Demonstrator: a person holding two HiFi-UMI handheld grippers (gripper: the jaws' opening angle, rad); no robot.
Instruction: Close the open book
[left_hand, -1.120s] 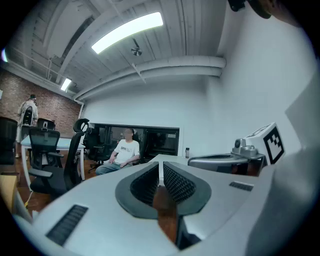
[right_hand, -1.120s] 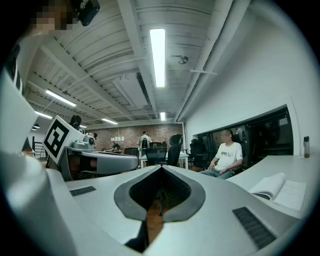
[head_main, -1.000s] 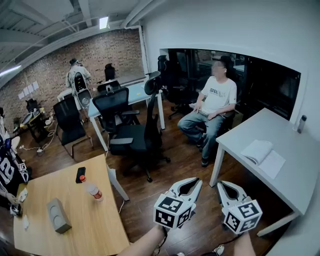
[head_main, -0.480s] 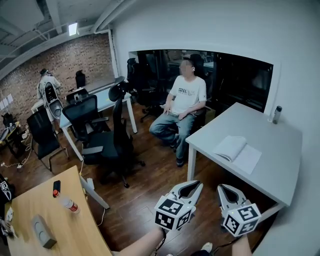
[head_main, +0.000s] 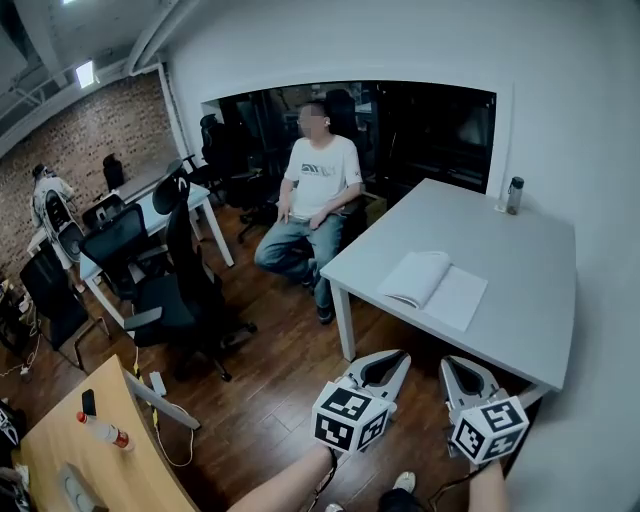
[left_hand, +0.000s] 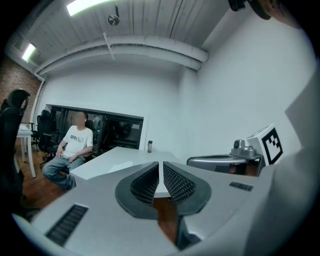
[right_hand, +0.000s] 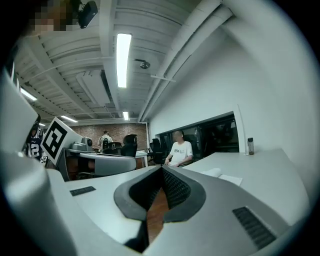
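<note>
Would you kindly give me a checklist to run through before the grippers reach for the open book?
1. Book open, lying flat on the table: ok.
2. Grippers at the book: not ok; left gripper and right gripper hang over floor, short of the table.
3. Jaws empty: ok; both pairs shut on nothing.
4. Bottle clear of book: ok, at the far edge.
5. Seated person clear of book: ok, off the table's left side.

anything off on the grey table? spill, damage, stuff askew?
Nothing stands out. The open book lies flat on the table, pages spread, with nothing spilled around it. The bottle stands upright at the far edge by the wall. No damage shows from here.
</note>
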